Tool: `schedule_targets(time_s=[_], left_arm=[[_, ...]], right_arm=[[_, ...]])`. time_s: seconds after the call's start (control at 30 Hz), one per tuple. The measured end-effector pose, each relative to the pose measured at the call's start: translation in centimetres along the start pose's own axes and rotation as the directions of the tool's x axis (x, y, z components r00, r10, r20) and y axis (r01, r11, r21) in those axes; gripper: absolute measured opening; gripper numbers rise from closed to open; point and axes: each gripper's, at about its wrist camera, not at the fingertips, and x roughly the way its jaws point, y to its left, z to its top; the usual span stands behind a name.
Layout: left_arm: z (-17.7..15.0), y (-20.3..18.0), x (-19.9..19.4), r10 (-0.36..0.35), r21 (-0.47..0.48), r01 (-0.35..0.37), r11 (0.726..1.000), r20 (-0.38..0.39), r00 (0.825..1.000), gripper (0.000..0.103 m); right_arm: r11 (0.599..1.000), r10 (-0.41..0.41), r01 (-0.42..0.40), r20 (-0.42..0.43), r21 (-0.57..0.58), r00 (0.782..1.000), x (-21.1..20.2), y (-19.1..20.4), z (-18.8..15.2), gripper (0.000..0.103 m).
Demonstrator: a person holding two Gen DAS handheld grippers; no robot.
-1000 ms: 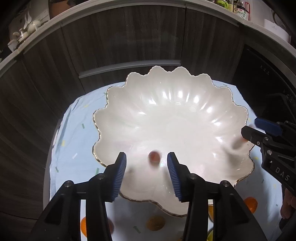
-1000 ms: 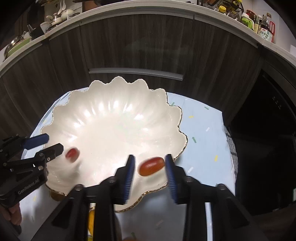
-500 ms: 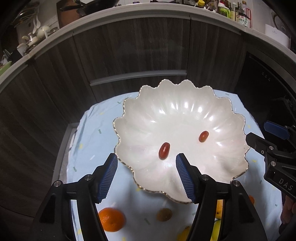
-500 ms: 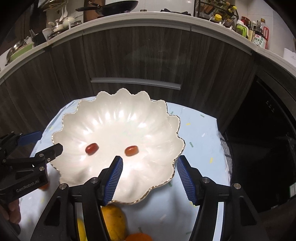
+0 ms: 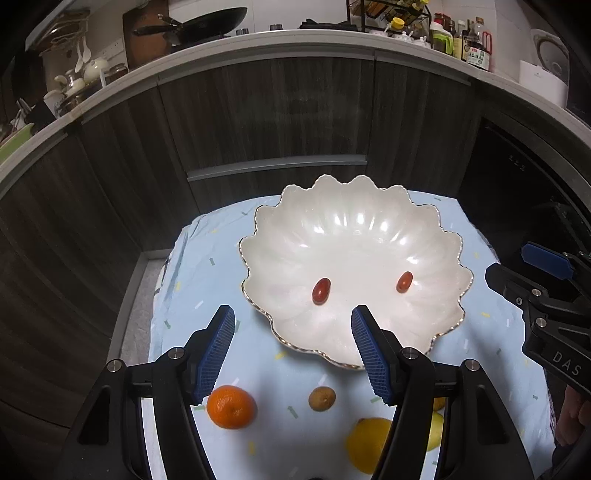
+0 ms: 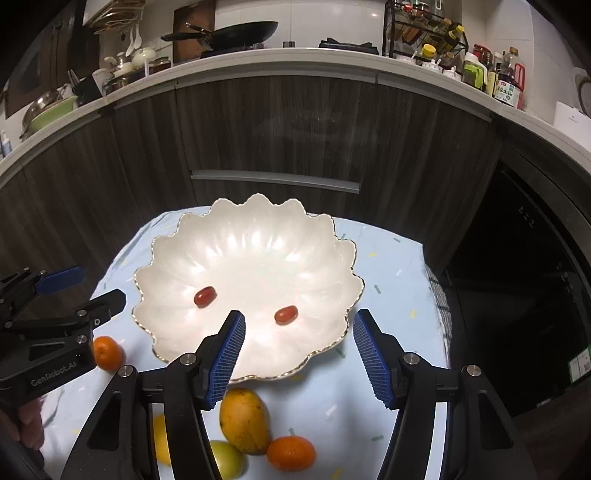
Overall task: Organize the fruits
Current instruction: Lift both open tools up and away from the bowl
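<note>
Ahead of the empty, spread left gripper (image 5: 291, 347) and right gripper (image 6: 299, 350), two cherry tomatoes (image 5: 321, 291) (image 5: 404, 282) lie in the scalloped bowl (image 5: 295, 221); tangerine (image 5: 231, 406), mango (image 6: 243, 421) and lemon (image 5: 365, 446) wait below the jaws, still to be placed

A black frying pan (image 6: 236, 31) and bottles (image 6: 506, 86) sit on the counter (image 6: 295, 61) above dark cabinets (image 6: 280, 125).
</note>
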Motion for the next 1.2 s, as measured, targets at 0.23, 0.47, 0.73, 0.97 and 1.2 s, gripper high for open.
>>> schedule_targets(time_s=[0.23, 0.47, 0.73, 0.97, 1.2], left_arm=[[-0.7, -0.2, -1.5, -0.003, 0.009, 0.003, 1.000, 0.018, 1.000, 0.065], [-1.7, -0.8, -2.5, -0.009, 0.015, 0.009, 1.000, 0.022, 1.000, 0.065], [-3.2, -1.3, -3.3, -0.007, 0.029, 0.006, 1.000, 0.023, 1.000, 0.065], [-4.8, -1.9, -3.7, -0.011, 0.052, 0.010, 0.999, 0.021, 1.000, 0.065], [-6.4, -2.7, -3.5, -0.032, 0.082, 0.032, 0.996, -0.001, 0.999, 0.065]], right_arm=[[1.000, -0.003, 0.003, 0.013, 0.006, 1.000, -1.5, 0.0, -0.5, 0.062], [1.000, 0.000, 0.000, 0.018, 0.015, 1.000, -2.6, -0.2, -1.4, 0.062], [1.000, 0.001, -0.001, 0.010, 0.022, 1.000, -3.4, -0.3, -2.9, 0.062], [0.999, 0.004, -0.003, -0.012, 0.039, 1.000, -3.8, -0.4, -4.7, 0.062], [0.999, -0.001, 0.003, -0.037, 0.055, 0.999, -4.0, -0.7, -6.6, 0.062]])
